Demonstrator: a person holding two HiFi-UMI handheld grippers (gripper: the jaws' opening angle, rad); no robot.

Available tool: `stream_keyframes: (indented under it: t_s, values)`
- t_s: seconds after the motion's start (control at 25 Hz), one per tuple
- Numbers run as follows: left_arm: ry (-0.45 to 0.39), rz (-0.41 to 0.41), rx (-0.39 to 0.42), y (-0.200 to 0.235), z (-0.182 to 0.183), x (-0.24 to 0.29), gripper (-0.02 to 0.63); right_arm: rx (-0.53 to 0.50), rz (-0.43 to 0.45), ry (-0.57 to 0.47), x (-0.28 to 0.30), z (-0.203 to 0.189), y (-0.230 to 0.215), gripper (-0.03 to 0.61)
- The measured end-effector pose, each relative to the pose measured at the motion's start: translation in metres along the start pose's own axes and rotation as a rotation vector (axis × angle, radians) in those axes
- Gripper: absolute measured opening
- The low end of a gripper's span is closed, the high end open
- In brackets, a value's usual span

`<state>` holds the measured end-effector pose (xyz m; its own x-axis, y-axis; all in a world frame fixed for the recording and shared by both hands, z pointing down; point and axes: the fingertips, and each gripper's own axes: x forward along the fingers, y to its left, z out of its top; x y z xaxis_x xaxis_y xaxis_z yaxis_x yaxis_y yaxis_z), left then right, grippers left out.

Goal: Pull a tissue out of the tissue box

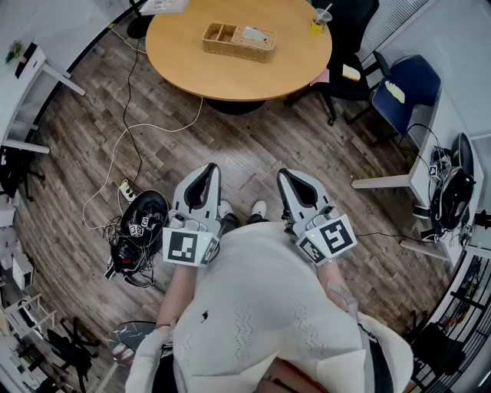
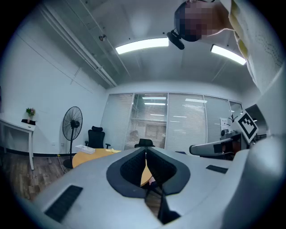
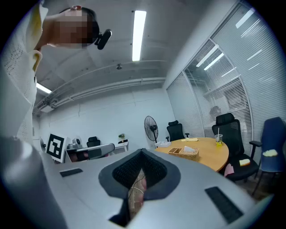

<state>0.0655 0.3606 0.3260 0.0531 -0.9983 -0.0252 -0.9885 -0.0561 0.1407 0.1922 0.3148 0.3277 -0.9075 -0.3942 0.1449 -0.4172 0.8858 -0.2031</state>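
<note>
**Tissue box (image 1: 238,41) on round table (image 1: 192,69); both grippers carried closed and empty, well short of the table.**

The woven box is set near the table's middle, well in from every edge, and a white tissue (image 1: 255,34) is seen at its right-hand end. Bare tabletop is left all round the box. A cup with straw (image 1: 317,21) is placed at the table's right rim and papers (image 1: 163,6) at its far left rim. A black chair (image 1: 349,27) and a blue chair (image 1: 405,92) are stood off the table's right side. A white cable (image 1: 123,138) is trailed over the floor to the table's left. Open wooden floor (image 1: 253,146) is shown between the table's near edge and the grippers. The left gripper (image 1: 210,167) and right gripper (image 1: 282,173) are held side by side, jaws closed tip to tip, with nothing caught between them.
</note>
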Motion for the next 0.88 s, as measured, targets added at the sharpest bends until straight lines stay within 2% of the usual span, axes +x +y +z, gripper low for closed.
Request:
stream_keyframes:
  t_s: [0.68, 0.76, 0.84, 0.88]
  values:
    - [-0.002, -0.047, 0.005, 0.012, -0.004, -0.004, 0.021, 0.005, 0.002, 0.018, 0.017, -0.009, 0.020, 0.000]
    - [-0.001, -0.057, 0.013, 0.014, -0.004, -0.005, 0.047, 0.007, 0.000, 0.020, 0.020, -0.011, 0.023, 0.000]
    - [-0.005, -0.046, 0.019, 0.020, -0.003, -0.007, 0.114, 0.007, 0.002, 0.021, 0.024, -0.012, 0.027, 0.000]
    - [-0.007, -0.039, 0.021, 0.023, -0.002, -0.009, 0.117, 0.007, 0.004, 0.021, 0.026, -0.013, 0.029, 0.000]
